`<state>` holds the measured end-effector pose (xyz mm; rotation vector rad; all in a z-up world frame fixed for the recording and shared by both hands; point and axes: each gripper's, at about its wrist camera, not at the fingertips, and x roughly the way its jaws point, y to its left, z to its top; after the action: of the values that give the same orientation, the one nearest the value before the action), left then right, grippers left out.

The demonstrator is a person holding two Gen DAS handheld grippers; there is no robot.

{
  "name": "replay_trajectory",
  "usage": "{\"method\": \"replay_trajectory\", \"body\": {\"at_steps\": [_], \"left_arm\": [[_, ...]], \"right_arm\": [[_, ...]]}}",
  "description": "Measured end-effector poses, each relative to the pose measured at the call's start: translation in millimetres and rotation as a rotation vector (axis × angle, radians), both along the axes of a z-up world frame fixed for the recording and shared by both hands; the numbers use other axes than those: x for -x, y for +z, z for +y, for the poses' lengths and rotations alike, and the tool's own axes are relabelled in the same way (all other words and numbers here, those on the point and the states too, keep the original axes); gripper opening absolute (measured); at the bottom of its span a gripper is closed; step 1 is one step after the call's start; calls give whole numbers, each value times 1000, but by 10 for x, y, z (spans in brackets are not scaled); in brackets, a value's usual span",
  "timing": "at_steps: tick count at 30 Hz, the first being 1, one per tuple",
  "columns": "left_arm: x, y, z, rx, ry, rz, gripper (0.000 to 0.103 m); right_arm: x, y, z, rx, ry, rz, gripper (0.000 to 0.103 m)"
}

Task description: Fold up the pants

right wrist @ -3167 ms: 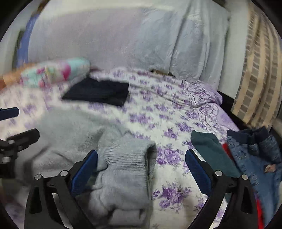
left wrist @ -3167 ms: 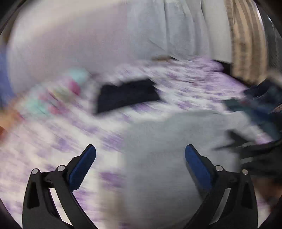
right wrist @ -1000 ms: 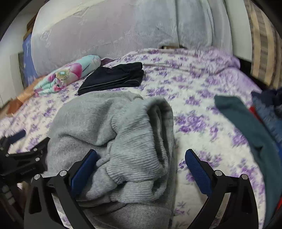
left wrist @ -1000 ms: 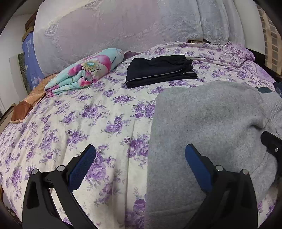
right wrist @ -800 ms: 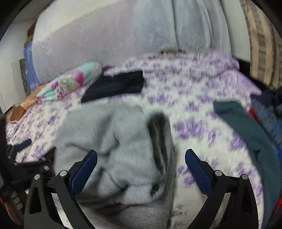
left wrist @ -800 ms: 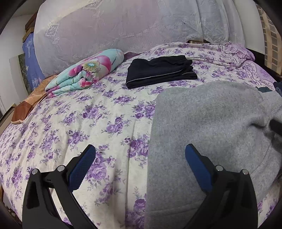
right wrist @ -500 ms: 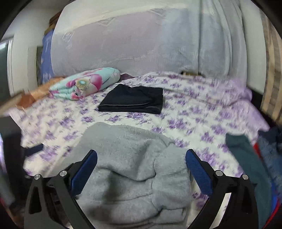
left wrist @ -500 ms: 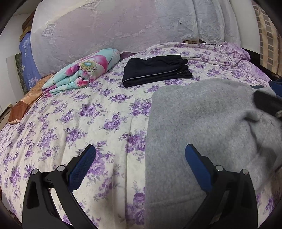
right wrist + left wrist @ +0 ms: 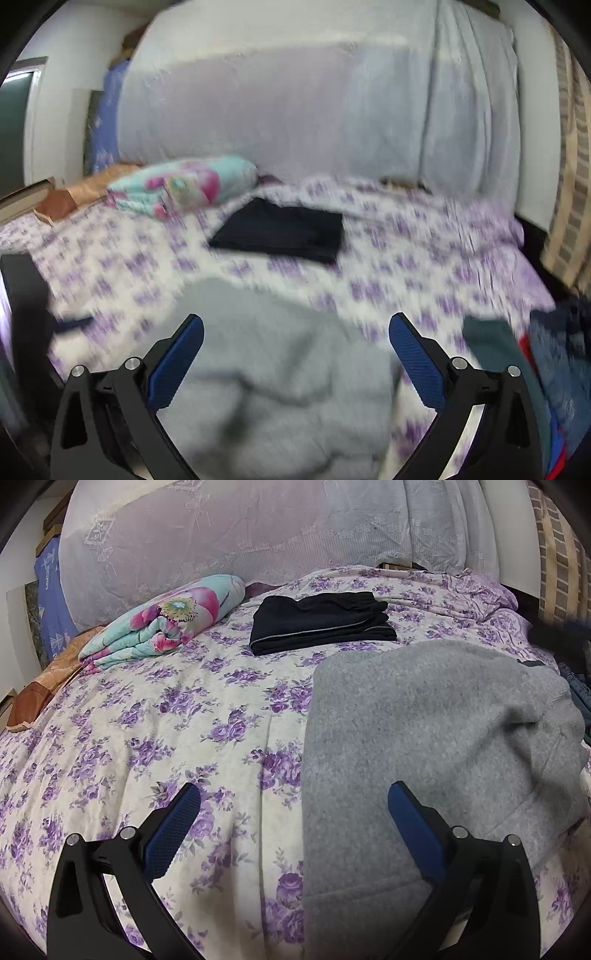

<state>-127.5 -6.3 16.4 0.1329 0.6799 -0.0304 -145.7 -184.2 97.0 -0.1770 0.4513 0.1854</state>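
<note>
Since half a second ago our right gripper has pulled up and back from the grey pants, so its view (now smeared by motion) takes in more of the floral bedspread, while our left gripper has barely shifted. Both tongs gape wide and hold nothing. The pants, soft fleecy knit with a ribbed end, lie in a rumpled heap on the bed's near right side, the folded black garment flat beyond them.

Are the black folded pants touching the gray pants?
Apart. In the left wrist view, flowered bedspread shows between the black folded pants and the gray pants.
</note>
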Motion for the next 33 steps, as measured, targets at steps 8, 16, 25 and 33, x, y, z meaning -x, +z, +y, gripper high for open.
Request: {"method": "replay_trajectory", "body": {"at_steps": [8, 16, 25, 33], "left_arm": [[123, -50, 69, 37, -55, 30, 99], [88, -86, 162, 126, -66, 63, 99], [68, -121, 210, 184, -68, 95, 99], [26, -112, 298, 268, -120, 121, 99]], "right_arm": [[-687, -648, 291, 26, 78, 316, 100], [-40, -402, -259, -29, 1, 180, 100], [52, -694, -425, 2, -23, 182, 100], [77, -769, -664, -168, 16, 253, 100]]}}
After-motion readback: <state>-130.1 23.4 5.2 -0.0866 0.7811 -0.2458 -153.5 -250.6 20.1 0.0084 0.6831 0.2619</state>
